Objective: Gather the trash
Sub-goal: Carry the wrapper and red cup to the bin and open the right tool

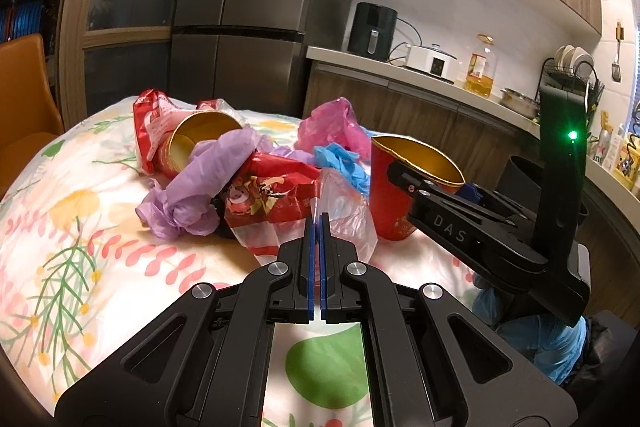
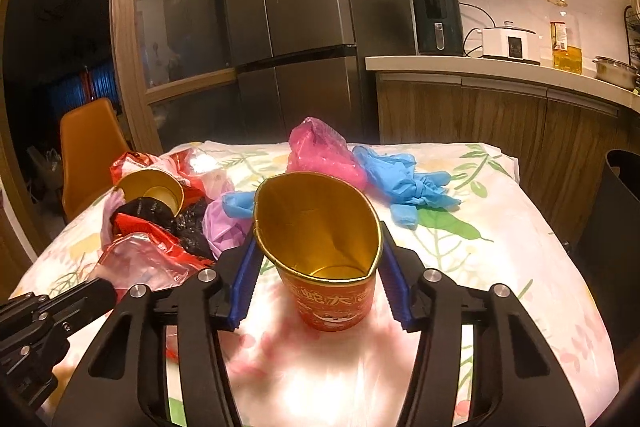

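A table covered with a white floral tablecloth [image 2: 492, 211] holds a scatter of rubbish. Toward the near edge, right of the table's middle, an upright red paper cup with a gold lining [image 2: 320, 247] stands on its base, its long axis vertical and its mouth pointing up; the rim is squashed from a circle into a pointed oval, and nothing shows inside except the gold bottom. The right gripper [image 2: 318, 279] straddles this cup, its blue-padded jaws pressed against the two sides of the rim, gripping it. Near the table's left edge a second red paper cup with a gold lining [image 2: 150, 191] lies on its side, its long axis roughly level and its mouth facing the cameras; crumpled black plastic [image 2: 160, 211] spills across its opening, though whether any sits inside cannot be told. Around it lie red printed wrappers [image 1: 272, 195] and a crumpled lilac plastic bag [image 1: 200, 187]. Toward the far edge rest a pink plastic bag [image 2: 324, 155] and, just beside it, crumpled blue disposable gloves [image 2: 404, 179]. The left gripper [image 1: 319, 227] hovers over the near side, jaws fully closed, pinching the edge of a thin clear plastic bag [image 1: 344, 223] that lies beside the upright cup. Beyond the table's right edge stands a dark bin [image 2: 620, 211]; its contents are hidden.
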Available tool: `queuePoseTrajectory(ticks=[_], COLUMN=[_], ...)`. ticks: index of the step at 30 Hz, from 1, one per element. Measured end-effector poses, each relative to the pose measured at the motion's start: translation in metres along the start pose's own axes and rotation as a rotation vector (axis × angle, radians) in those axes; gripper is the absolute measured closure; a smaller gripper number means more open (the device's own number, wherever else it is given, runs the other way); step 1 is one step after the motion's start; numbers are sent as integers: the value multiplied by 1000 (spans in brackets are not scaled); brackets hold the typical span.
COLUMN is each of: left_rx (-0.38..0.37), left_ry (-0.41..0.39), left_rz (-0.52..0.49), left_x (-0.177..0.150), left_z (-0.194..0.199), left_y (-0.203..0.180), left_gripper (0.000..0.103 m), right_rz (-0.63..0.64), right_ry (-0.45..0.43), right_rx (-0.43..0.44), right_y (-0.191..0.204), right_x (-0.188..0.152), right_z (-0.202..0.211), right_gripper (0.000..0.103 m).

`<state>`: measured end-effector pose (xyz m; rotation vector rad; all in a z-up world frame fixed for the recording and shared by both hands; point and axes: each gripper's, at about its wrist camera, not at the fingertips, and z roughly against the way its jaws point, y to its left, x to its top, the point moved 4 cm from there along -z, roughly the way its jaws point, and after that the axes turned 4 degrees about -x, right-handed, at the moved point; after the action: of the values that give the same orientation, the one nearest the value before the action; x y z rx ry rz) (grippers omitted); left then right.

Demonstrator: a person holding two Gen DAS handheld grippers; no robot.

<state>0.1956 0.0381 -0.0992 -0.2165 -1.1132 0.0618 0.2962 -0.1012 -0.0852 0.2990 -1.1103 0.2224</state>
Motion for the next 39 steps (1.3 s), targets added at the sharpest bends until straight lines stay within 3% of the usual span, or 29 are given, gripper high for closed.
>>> queuePoseTrajectory(ticks=[17, 26, 39], left_rx=[-67, -137, -272], left_ry=[-65, -84, -130], left_rz=[-74, -117, -214], left_x=[27, 45, 80], left_z=[14, 4, -25], left_y=[-56, -102, -201], left_gripper=[103, 103, 103], right_rz=[-87, -129, -176], right_ry=[-96, -129, -206], right_rx=[-111, -239, -447], right_y=[-47, -92, -168], right_x=[22, 32, 57], right_z=[80, 114, 154], right_gripper=[51, 51, 51])
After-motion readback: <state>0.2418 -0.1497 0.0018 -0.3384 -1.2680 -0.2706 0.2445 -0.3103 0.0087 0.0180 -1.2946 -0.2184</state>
